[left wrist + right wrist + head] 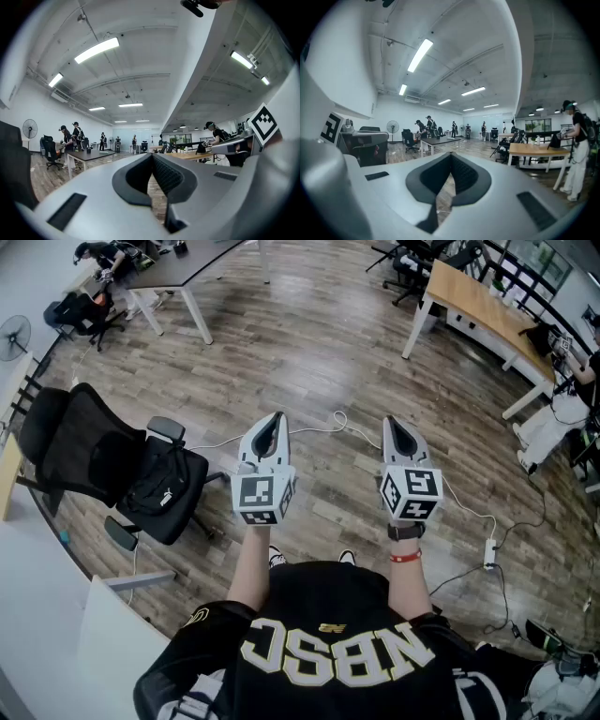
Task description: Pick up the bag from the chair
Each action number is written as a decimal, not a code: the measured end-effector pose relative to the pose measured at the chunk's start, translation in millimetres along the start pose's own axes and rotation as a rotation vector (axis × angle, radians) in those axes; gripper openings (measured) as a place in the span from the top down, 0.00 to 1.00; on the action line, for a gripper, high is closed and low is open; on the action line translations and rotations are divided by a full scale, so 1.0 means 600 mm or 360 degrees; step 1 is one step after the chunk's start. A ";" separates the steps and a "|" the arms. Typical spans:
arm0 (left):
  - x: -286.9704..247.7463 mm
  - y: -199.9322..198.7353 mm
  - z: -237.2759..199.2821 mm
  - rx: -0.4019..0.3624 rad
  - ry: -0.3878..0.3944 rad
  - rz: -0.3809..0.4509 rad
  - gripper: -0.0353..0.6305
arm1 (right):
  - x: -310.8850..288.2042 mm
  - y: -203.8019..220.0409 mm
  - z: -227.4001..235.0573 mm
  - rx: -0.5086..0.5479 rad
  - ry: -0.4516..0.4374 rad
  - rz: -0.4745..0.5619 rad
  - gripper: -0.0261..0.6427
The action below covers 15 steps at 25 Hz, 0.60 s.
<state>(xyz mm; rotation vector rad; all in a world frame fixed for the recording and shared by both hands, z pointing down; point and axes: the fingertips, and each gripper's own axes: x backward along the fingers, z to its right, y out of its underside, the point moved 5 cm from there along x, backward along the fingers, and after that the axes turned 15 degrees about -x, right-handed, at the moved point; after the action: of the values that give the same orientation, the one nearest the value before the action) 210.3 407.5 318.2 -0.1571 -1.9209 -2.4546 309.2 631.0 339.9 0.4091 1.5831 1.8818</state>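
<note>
A black bag (157, 482) lies on the seat of a black office chair (94, 454) at the left of the head view. My left gripper (274, 421) is held up in front of me, to the right of the chair and apart from the bag, jaws shut with nothing in them. My right gripper (397, 425) is level with it further right, also shut and empty. In the left gripper view the left gripper (151, 155) points out across the office; the right gripper (450, 154) does the same in its own view. Neither gripper view shows the bag.
A white desk corner (103, 634) stands near my left side. A dark table (187, 263) stands at the back left, a wooden desk (487, 315) at the back right. Cables and a power strip (488, 552) lie on the wood floor. Several people (429, 126) stand far off.
</note>
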 end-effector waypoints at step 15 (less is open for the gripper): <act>0.232 0.094 -0.359 0.0008 -0.0611 -0.0191 0.92 | -0.204 0.083 -0.440 0.0070 -0.0697 -0.0166 0.95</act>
<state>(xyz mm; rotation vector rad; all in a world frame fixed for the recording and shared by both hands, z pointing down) 62.1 191.2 334.3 -0.5676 -2.1305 -2.6541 227.7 347.5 347.9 0.6913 1.3227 1.5499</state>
